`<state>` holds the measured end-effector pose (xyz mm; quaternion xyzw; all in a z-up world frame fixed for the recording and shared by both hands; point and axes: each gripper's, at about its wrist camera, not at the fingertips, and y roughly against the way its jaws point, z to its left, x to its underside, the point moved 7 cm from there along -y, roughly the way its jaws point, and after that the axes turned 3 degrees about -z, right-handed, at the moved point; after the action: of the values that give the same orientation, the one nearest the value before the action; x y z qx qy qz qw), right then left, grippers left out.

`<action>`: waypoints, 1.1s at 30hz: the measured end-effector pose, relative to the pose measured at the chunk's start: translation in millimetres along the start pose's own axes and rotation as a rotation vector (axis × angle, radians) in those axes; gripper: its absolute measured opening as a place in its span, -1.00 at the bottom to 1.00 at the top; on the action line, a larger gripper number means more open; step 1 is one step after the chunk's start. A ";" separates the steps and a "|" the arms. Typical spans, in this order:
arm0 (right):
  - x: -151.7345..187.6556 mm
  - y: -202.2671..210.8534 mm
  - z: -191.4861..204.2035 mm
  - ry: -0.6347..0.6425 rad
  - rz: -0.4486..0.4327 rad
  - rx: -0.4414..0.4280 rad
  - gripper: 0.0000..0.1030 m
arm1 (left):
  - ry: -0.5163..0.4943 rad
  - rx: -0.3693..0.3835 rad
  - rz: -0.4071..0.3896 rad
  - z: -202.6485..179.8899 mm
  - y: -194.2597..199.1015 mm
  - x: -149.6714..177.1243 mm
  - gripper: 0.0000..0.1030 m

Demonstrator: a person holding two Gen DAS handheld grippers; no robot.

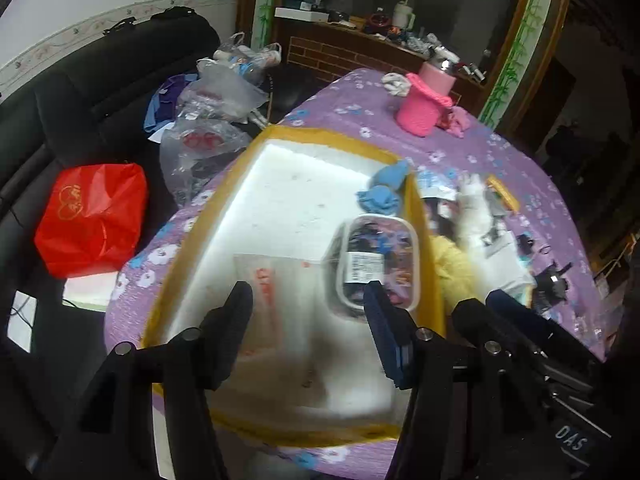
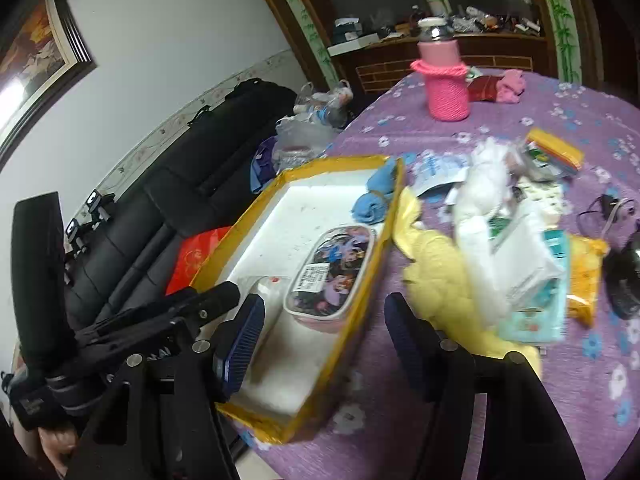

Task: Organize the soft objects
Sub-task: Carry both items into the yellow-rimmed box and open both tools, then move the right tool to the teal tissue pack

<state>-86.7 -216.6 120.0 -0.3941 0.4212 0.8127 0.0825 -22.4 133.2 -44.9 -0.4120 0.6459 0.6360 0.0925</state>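
Your left hand-held gripper (image 1: pixel 306 296) hangs wide open and empty over the yellow-rimmed tray (image 1: pixel 280 134). Your right hand-held gripper (image 2: pixel 324 320) is open and empty too. The blue cloth (image 2: pixel 374 196) lies in the tray at 1 o'clock; the yellow cloth (image 2: pixel 436 280) lies on the tabletop (image 2: pixel 560 380) at 3 o'clock.

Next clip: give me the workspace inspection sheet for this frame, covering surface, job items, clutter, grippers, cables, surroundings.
Surface: purple floral tablecloth on a round table.
Job's things: yellow-rimmed white tray holds a blue cloth, a printed pouch and a clear bag; yellow cloth and white soft item lie outside.
Clutter: packets, pink-sleeved bottle.
Grippers: left gripper open over tray; right gripper open, empty.
Cables: black cord at right edge.
Surroundings: black sofa, red bag, cluttered shelf.
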 end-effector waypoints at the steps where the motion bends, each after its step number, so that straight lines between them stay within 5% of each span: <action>1: -2.8 2.2 -1.1 -0.012 -0.005 0.000 0.23 | 0.006 0.010 -0.001 -2.9 1.7 -0.1 0.10; 13: 53.1 78.4 -109.2 -0.130 -0.071 -0.011 0.44 | -0.076 0.162 0.027 -82.8 18.7 14.2 0.10; 21: 46.8 94.3 -170.0 -0.211 -0.048 -0.014 0.39 | -0.143 0.207 0.076 -125.6 4.4 22.6 0.10; 33: 32.3 39.5 -179.6 -0.229 0.033 -0.007 -0.58 | -0.180 0.311 0.136 -167.6 -20.9 0.4 0.17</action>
<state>-24.3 -382.6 61.5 -0.2921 0.4125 0.8552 0.1151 58.7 -14.3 -31.5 -0.2894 0.7519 0.5676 0.1693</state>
